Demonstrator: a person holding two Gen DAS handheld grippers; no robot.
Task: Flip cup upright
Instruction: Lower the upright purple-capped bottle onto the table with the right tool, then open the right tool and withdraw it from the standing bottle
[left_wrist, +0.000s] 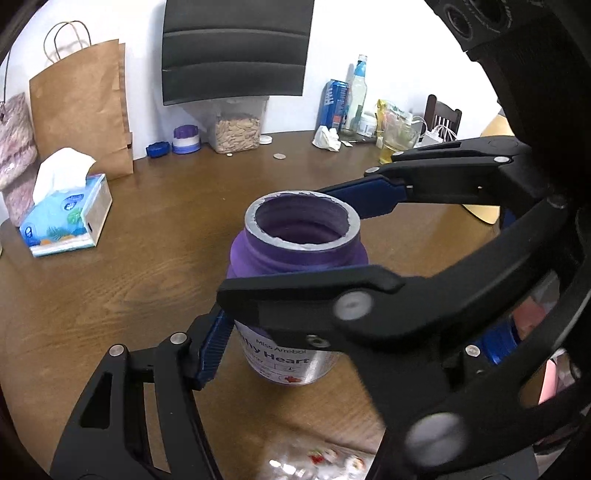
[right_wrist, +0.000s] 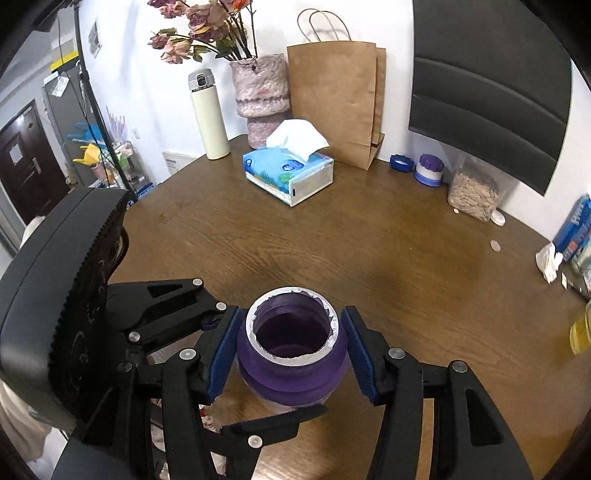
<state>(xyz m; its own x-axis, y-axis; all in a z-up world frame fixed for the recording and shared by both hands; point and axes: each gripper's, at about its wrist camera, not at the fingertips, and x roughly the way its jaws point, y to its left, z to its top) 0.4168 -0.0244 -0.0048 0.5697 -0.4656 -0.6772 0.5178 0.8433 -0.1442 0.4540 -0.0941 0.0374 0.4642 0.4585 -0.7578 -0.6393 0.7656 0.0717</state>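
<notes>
A purple jar (left_wrist: 288, 264) (right_wrist: 291, 376) with a silver label stands upright on the brown table (left_wrist: 129, 295), its open mouth up. My right gripper (right_wrist: 290, 332) holds it at the shoulder, one blue pad pressed on each side. In the left wrist view the right gripper (left_wrist: 269, 242) comes in from the right, one finger crossing in front of the jar and the other behind the rim. My left gripper (left_wrist: 295, 321) (right_wrist: 273, 363) closes lower on the jar body. Its left pad (left_wrist: 212, 350) lies against the label. Its other finger is hidden in its own view.
A tissue box (left_wrist: 66, 218) (right_wrist: 288, 173), a paper bag (left_wrist: 81, 103) and a flower vase (right_wrist: 260, 92) stand at the far edge. A seed container (left_wrist: 236, 129), bottles (left_wrist: 354, 96) and a glass of yellow liquid (left_wrist: 395, 144) line the back. A coin (left_wrist: 279, 156) lies loose.
</notes>
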